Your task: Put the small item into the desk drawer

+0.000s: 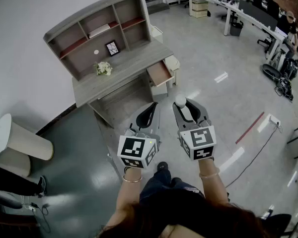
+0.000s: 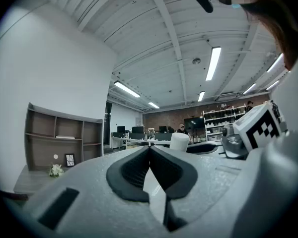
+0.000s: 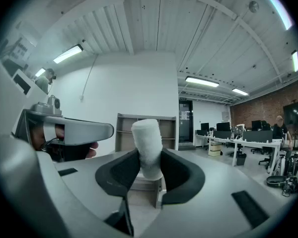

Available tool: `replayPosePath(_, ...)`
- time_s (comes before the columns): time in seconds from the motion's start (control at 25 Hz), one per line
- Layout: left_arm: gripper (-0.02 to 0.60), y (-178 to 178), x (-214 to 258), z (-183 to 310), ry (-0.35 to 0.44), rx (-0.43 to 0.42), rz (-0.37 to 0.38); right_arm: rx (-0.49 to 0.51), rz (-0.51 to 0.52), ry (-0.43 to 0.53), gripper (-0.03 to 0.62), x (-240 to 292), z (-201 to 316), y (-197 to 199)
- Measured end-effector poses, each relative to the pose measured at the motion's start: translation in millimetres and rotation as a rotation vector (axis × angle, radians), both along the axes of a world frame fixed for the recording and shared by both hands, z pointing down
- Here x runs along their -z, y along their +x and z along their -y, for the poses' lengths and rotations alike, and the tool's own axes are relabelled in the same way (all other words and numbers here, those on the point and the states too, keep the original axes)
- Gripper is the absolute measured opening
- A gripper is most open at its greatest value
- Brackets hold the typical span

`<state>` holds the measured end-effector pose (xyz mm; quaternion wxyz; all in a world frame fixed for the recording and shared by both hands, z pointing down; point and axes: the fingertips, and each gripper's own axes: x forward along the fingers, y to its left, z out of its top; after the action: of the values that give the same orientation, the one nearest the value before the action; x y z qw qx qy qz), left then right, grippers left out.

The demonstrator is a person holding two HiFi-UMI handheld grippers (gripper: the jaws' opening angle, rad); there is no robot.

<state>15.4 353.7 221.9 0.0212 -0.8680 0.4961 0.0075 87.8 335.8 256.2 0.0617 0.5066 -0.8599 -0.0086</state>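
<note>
Against the white wall, at the upper left of the head view, a grey desk (image 1: 120,78) is seen with a hutch (image 1: 69,31) on top. Its drawer (image 1: 159,73), at the right end, stands open with its brown inside facing up. A bunch of white flowers (image 1: 104,68) and a small framed picture (image 1: 112,47) are set on the desktop under the hutch.

Both grippers are held out side by side over the grey floor (image 1: 218,98), short of the desk and pointed towards it. Each is carried by a hand with a bracelet at the wrist.

The left gripper (image 1: 153,106) is closed on nothing. In its own view the dark pads are seen meeting at the tips, with only a thin slit left lower down.

The right gripper (image 1: 183,107) is clamped on a small white cylinder (image 1: 180,101). In the right gripper view the cylinder's lower part is pressed between the two dark pads. Its upper part stands clear above them, tilted slightly to the left. The cylinder is thus held in the air, below and to the right of the drawer in the head view and well apart from it. The desk is seen straight behind the cylinder in the right gripper view, and the left gripper shows at that view's left edge.

A long white table (image 1: 238,9) is seen far off at the upper right. A red line (image 1: 250,128) is marked on the floor to the right of the grippers.
</note>
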Motion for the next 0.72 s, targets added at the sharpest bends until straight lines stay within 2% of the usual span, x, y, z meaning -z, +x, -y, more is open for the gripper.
replayPosePath(0.32, 0.015, -24, -6, 43, -0.003, -0.019, -0.006, -0.016, 0.041, 0.027, 0.124, 4, 37, -27)
replayPosePath(0.72, 0.015, -60, -12, 102, -0.017, -0.057, -0.014, -0.053, 0.023, 0.029, 0.124, 5, 99, -67)
